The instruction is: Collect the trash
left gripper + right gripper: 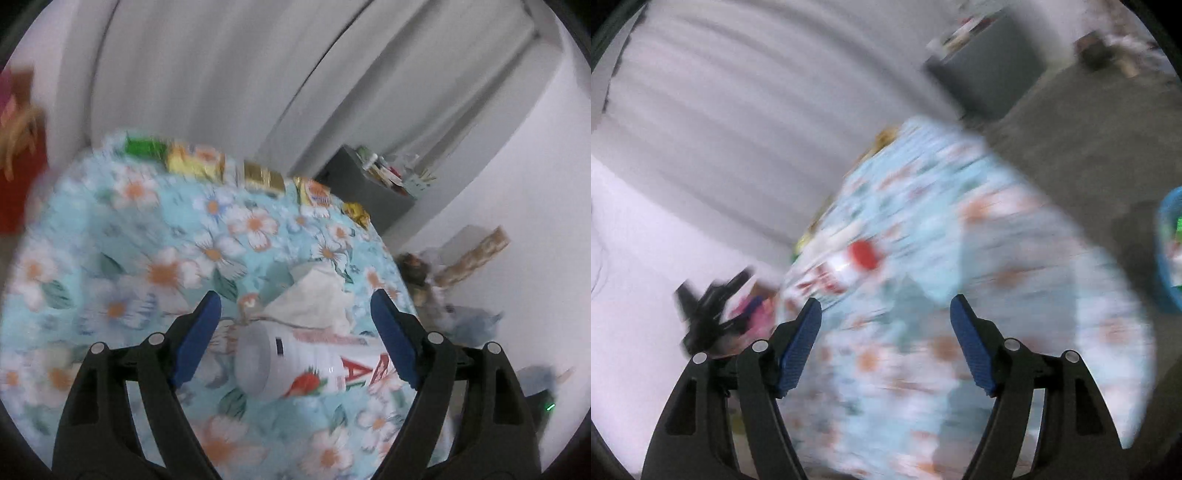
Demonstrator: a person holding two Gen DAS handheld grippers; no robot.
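My left gripper (295,332) has its fingers spread, empty. The white bottle (314,360) lies on the floral worktop (147,240) between them, long axis crosswise. My right gripper (886,339), also spread and empty, is farther off.

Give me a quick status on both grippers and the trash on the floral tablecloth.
Left gripper open, nothing gripped. Right gripper open, empty. White strawberry-print cup on its side between the left fingers, crumpled white tissue just beyond. Nothing blocking.

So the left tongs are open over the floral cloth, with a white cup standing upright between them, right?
Not quite. In the left wrist view the left tongs are open over the floral cloth, but the white cup lies on its side, not upright.
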